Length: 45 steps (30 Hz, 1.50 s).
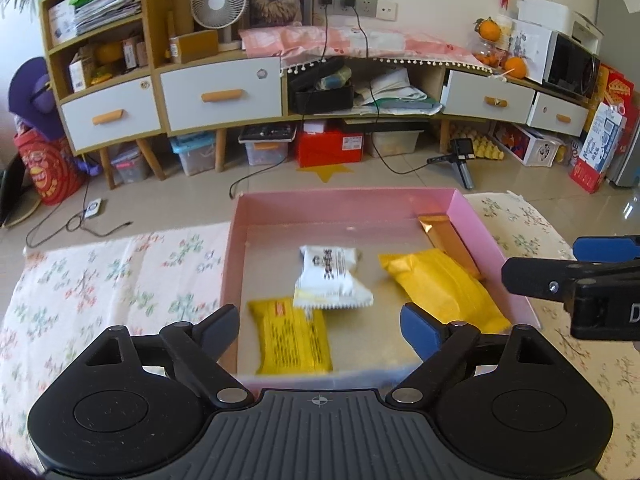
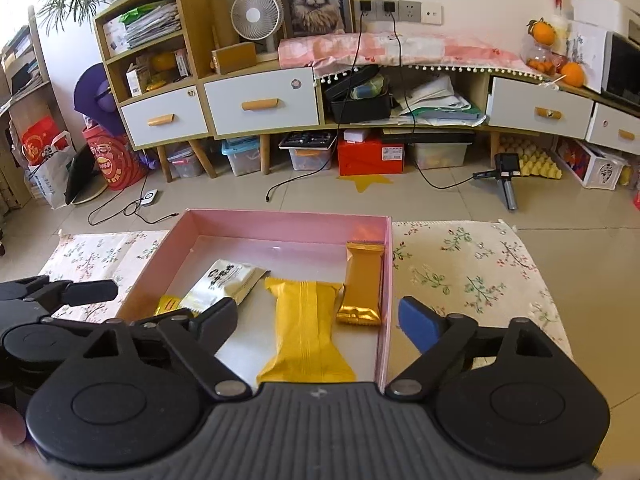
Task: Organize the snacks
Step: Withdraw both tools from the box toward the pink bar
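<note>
Looks pretty much done imo: 4 snacks sit inside the pink box (image 2: 182,236), white pack (image 1: 329,278) mid, printed yellow pack (image 1: 294,336) near side, plain yellow pack (image 2: 306,332) + gold bar (image 2: 362,284) by its right wall, both left tongs (image 1: 318,322) & right tongs (image 2: 318,322) spread wide w/ nothing held, no loose snacks visible on the floral cloth (image 2: 472,276).

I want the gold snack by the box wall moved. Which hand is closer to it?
Probably the right gripper: the gold snack lies just ahead of its open fingers. The left gripper faces the white snack.

Tiled floor (image 2: 580,272); floral cloth (image 2: 472,276) on it; pink box (image 2: 280,222) on cloth.
</note>
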### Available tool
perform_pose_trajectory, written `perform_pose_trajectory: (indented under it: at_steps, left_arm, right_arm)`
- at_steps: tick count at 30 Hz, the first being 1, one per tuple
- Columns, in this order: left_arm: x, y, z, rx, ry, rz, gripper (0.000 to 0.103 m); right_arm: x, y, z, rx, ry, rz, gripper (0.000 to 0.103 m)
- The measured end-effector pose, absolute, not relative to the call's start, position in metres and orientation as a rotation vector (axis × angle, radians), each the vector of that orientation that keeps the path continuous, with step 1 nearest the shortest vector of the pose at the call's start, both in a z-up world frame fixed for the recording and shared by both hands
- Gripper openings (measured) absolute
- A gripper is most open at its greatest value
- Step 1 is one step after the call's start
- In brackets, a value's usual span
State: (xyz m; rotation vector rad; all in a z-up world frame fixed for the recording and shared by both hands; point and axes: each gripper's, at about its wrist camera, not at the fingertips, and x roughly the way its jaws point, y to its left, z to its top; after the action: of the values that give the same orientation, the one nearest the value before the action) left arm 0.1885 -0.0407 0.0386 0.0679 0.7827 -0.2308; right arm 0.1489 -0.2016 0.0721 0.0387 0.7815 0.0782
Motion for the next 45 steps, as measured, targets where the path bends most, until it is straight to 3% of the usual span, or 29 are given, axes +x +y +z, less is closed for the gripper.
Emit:
perform_pose_trajectory:
  at_steps: [15,45]
  left_arm:
    - [0.126,-0.012,0.047,0.067,0.803,-0.224,0.099]
    - [0.039,0.018,0.024,0.126,0.788,-0.317,0.102]
  right_arm:
    - [0.103,-0.197,0.08,0.015,0.807,0.088,0.103]
    - [0.039,-0.202,0.045,-0.041,0.909,0.148,0.103]
